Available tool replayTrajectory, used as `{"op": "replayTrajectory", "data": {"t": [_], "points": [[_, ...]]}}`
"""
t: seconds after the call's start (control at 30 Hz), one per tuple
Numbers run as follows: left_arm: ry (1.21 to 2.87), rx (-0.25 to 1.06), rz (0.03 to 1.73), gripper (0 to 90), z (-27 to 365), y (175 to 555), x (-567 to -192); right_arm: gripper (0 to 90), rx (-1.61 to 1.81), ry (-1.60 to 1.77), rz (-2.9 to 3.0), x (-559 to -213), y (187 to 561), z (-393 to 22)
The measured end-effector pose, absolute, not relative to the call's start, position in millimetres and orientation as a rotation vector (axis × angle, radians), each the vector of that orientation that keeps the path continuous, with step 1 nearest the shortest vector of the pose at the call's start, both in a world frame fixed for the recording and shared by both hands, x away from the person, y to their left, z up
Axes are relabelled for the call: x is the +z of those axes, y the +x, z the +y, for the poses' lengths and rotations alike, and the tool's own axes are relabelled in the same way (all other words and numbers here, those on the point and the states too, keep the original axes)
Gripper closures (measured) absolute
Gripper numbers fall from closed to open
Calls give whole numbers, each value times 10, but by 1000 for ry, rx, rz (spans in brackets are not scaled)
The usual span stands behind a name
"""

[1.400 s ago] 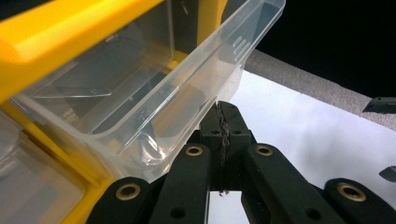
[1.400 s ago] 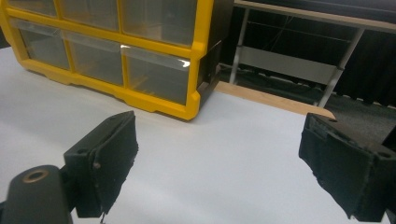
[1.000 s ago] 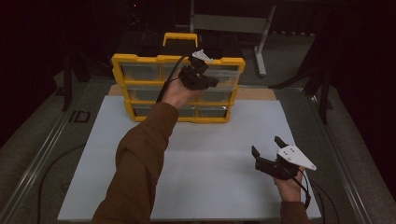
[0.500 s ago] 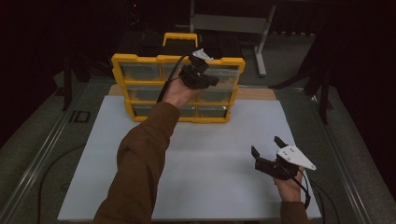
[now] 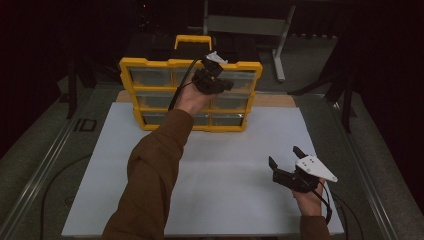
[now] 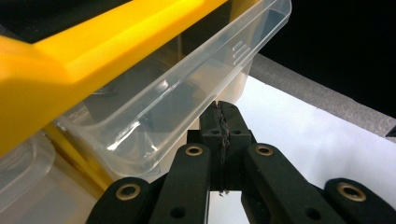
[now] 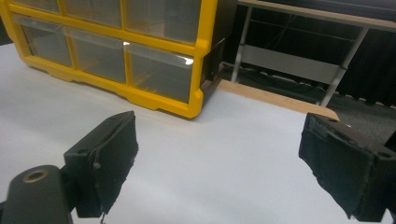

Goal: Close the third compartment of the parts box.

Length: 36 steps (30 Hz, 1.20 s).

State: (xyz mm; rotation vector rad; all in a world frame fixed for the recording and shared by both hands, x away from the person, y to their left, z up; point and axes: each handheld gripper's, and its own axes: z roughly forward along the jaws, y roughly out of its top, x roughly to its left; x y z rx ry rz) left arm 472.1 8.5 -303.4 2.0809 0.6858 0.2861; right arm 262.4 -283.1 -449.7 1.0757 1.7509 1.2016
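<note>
a white board (image 5: pixel 220 170) covers most of the table, and its wide front and middle stretch lies bare, with open room on every side of the right claw (image 5: pixel 287 159). at the far edge of the board stands a yellow drawer cabinet (image 5: pixel 150 64) with clear plastic drawers in three rows and a yellow carry handle on top; behind it the room is dark, with a grey metal stand (image 5: pixel 280 55) on the floor to the right. a strip of bare wood shows along the board's far edge beside the cabinet. metal rails run along the left and right sides of the table. the left claw (image 5: pixel 227 84), held by a hand in a brown sleeve (image 5: pixel 150 170), is up against the cabinet's top row toward its right side. in the left gripper view its jaws are pressed together with no gap, and their tips sit just under the front lip of a clear drawer (image 6: pixel 187 98) that stands pulled partly out of the yellow frame (image 6: pixel 93 42); whether the lip is pinched between the tips i cannot tell. the right claw rests low near the front right corner of the board, well apart from the cabinet, its jaws spread wide with only white board between them, pointing toward the cabinet's lower right corner (image 7: pixel 196 100).
</note>
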Motion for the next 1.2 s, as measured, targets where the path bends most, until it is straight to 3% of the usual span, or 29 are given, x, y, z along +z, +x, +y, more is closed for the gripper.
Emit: {"op": "replayTrajectory", "data": {"t": [1.2], "points": [[2061, 384, 838, 900, 154, 4773, -3179, 110, 1200, 1074, 1752, -4497, 2619, -2818]]}}
